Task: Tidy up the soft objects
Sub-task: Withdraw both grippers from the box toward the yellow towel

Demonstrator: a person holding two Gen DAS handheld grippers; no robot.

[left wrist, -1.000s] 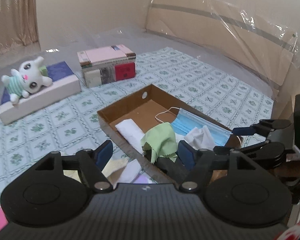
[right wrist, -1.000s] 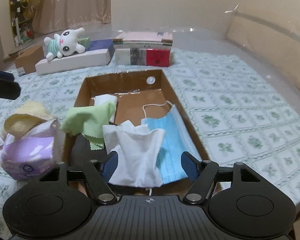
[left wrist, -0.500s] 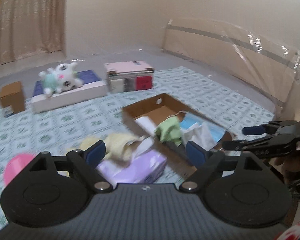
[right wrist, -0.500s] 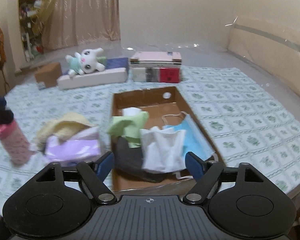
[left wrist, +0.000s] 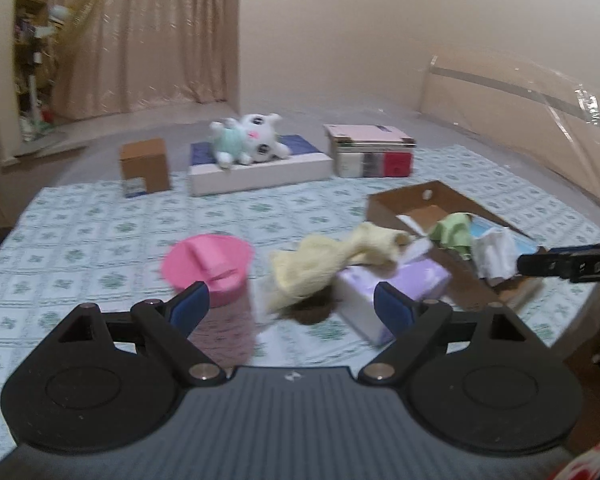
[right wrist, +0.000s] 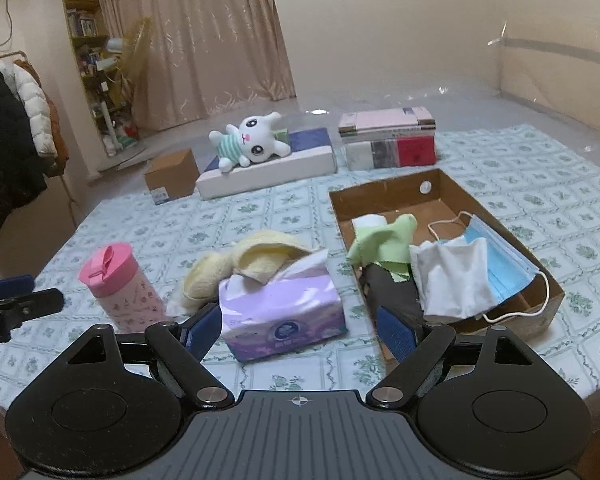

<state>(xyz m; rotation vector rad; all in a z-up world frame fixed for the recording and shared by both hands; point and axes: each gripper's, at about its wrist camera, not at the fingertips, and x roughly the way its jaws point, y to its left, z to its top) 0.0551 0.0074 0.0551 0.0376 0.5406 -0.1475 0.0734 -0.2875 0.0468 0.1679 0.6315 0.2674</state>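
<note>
Both jaws stand wide apart and hold nothing: the right gripper [right wrist: 299, 330] hangs just before the purple tissue pack [right wrist: 283, 306], the left gripper [left wrist: 291, 307] above the pink bottle [left wrist: 213, 273] (its lid blurred). A yellow towel [right wrist: 256, 262] drapes over the pack. Beside it, the cardboard tray [right wrist: 384, 194] holds a green cloth [right wrist: 380, 238], white cloth [right wrist: 452, 282] and blue face mask [right wrist: 500, 258]. A plush bunny [right wrist: 250, 142] lies beyond on a white box [right wrist: 268, 170].
</note>
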